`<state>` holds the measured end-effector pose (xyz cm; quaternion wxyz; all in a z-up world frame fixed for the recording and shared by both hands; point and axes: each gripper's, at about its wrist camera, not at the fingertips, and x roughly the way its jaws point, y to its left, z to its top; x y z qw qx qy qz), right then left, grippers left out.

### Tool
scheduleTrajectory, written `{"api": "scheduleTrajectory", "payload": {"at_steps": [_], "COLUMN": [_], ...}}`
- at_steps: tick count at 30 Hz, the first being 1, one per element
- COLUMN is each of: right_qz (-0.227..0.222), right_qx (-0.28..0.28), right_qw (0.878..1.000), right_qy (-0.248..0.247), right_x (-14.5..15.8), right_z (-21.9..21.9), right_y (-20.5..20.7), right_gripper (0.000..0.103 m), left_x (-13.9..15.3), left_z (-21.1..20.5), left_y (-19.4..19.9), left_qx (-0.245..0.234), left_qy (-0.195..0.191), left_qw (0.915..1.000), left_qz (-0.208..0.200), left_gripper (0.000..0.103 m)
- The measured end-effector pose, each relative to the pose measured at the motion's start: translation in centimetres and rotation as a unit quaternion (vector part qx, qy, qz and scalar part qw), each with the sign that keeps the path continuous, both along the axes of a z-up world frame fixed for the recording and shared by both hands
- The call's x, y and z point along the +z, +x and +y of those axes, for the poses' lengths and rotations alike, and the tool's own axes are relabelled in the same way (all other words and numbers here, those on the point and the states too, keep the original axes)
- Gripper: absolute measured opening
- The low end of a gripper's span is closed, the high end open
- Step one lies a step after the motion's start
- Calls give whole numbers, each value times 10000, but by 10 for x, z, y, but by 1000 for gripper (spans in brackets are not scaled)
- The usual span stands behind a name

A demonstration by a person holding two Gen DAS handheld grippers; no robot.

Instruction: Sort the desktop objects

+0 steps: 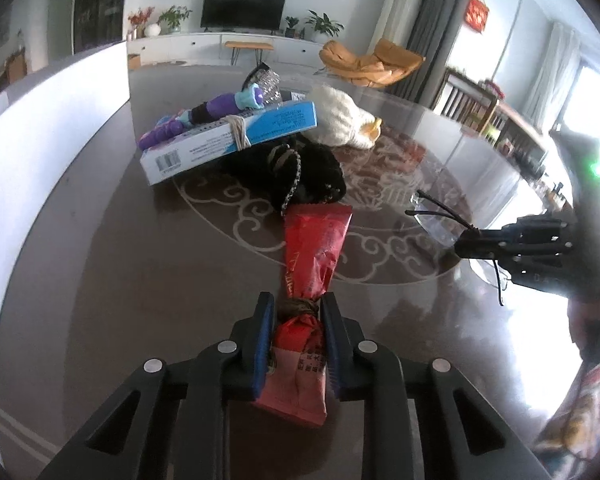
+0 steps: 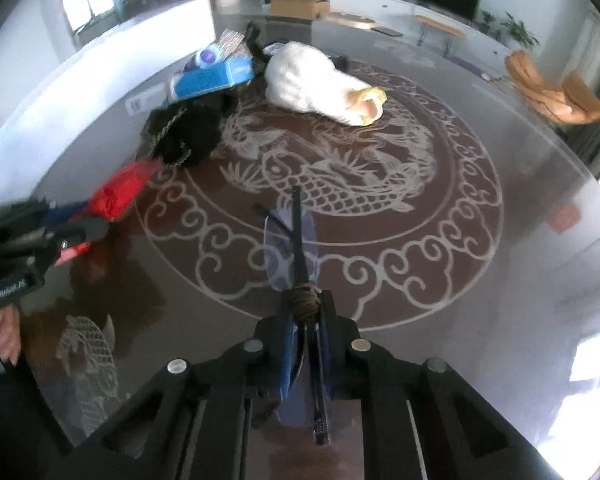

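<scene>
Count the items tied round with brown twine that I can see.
3: the red packet in the left gripper, the glasses in the right gripper, the blue box in the far pile. Others may be hidden.

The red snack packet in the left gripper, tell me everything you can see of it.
The red snack packet is a long crinkled foil-like wrapper with printed text, tied around its middle with brown twine. The left gripper is shut on it beside that twine, blue pads pressing both sides. Its far end points toward the black fuzzy item; whether they touch is unclear.
</scene>
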<state>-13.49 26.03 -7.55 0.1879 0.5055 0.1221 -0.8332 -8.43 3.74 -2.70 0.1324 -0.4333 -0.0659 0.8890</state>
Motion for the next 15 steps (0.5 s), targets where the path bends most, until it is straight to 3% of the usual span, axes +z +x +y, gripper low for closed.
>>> {"api": "scheduleTrajectory", "payload": {"at_steps": [5, 11, 15], "right_qz": [160, 189, 325], "right_qx": [-192, -174, 131], "right_qw": [9987, 9969, 9932], "right_qy": [-447, -743, -1108], "right_x": [25, 42, 61], "right_z": [14, 11, -28], "right_y": [13, 17, 19], "right_gripper": [12, 12, 12], "left_x": [15, 42, 76], "left_z": [-21, -39, -78], "left_y": [17, 43, 65], "left_qx": [275, 595, 1023], "left_qy": [625, 846, 968], "left_qw": [9976, 9934, 9866], "left_qz": [108, 491, 819], "left_gripper": [21, 21, 21]}}
